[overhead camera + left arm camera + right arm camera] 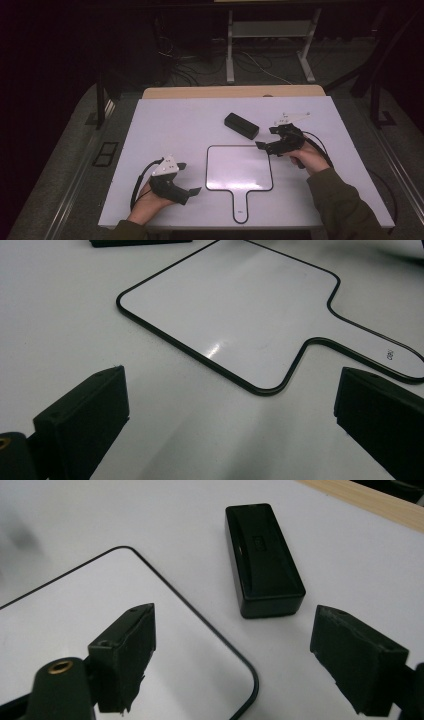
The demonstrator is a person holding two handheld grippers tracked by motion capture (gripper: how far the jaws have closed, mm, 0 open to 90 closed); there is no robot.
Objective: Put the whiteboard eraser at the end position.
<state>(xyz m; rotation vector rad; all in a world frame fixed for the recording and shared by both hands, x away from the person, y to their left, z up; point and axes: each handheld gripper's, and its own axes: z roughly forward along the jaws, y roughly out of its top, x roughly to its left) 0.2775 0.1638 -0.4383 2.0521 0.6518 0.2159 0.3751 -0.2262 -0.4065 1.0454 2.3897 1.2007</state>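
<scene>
1. We are looking down in the high view at a white surface [165, 125], where a white paddle-shaped board with a black rim [239, 167] is lying flat at centre, its short handle pointing toward the bottom edge of the frame.
2. A black rectangular block [241, 125] is lying just above the board's upper right corner – near it, not touching.
3. The right tongs [263, 146] are hovering right of centre in the high view, by the board's upper right corner and just below the block. In the right gripper view the jaws are standing apart with nothing between them, and the block [263, 560] is lying ahead, between the two jaw tips but beyond them.
4. The left tongs [189, 178] are sitting at the lower left, just beside the board's left edge. In the left gripper view the jaws are gaping wide and holding nothing – the board [240, 305] is lying ahead of them, untouched.
</scene>
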